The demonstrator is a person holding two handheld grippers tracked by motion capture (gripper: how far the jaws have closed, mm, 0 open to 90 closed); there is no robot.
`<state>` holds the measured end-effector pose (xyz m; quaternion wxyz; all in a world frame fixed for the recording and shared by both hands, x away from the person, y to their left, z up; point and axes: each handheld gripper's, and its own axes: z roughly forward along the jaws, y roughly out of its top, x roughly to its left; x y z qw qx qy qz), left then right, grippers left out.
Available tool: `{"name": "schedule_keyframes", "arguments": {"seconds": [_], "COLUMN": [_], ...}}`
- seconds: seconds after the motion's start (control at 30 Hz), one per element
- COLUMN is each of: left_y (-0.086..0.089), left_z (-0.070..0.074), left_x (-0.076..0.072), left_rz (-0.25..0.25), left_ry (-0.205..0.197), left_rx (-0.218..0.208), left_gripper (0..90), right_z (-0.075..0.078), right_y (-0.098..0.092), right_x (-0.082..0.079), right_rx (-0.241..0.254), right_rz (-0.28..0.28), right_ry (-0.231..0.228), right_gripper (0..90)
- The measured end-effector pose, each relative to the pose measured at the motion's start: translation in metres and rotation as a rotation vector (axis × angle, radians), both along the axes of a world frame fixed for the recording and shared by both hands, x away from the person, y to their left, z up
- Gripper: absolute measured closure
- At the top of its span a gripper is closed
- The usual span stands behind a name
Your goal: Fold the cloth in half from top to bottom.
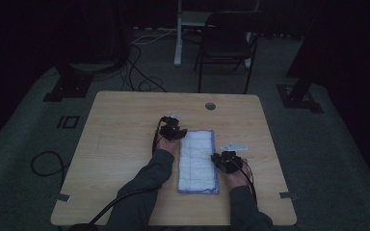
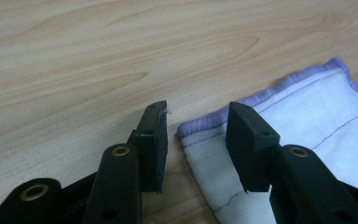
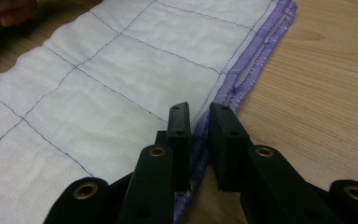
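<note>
Cloth (image 1: 198, 161), white with purple stitching and a purple hem, is laid flat and folded lengthwise on the wooden table (image 1: 120, 139), between the two hands. At its far left corner the left gripper (image 2: 196, 126) is held low, jaws standing apart with a clear gap; the corner of the hem is framed between them, and neither pad is seen pressing on it. One pad is set over the bare wood, the other over the fabric. On the cloth's right long edge, the right gripper (image 3: 199, 122) is brought in tight: its jaws are drawn narrow, and the doubled purple hem is pinched between the pads. In the high view, the left gripper (image 1: 172, 130) is seen at the cloth's top corner, the right gripper (image 1: 225, 160) beside its right edge.
</note>
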<state>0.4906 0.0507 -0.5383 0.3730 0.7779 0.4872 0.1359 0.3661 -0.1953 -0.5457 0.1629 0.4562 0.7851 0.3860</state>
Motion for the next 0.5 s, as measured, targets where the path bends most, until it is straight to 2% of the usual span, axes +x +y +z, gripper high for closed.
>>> {"name": "schedule_keyframes", "arguments": {"seconds": [0.17, 0.23, 0.33, 0.37, 0.5], "left_y": [-0.0023, -0.0029, -0.0028, -0.0021, -0.0036], "left_z": [0.0007, 0.0023, 0.0031, 0.0027, 0.003], "left_x": [-0.0009, 0.0005, 0.0009, 0.0012, 0.0004], "left_rz": [-0.017, -0.032, -0.044, -0.049, -0.053], "left_ry": [-0.008, 0.015, 0.025, 0.04, 0.04], "left_rx": [0.035, 0.034, 0.038, 0.016, 0.022], "left_gripper": [60.8, 67.2, 75.2, 79.0, 83.3], "right_z": [0.0001, 0.0004, 0.0015, 0.0027, 0.0059], "right_y": [0.0001, 0.0005, 0.0007, 0.0009, 0.0013], "right_x": [-0.0001, 0.0003, 0.001, 0.0022, 0.0055], "right_rx": [-0.002, -0.004, -0.01, -0.015, -0.015], "right_rz": [0.0, 0.003, 0.005, 0.004, -0.005], "right_ry": [0.0, 0.001, 0.006, 0.003, -0.005], "right_gripper": [79.4, 79.0, 77.6, 75.8, 73.3]}}
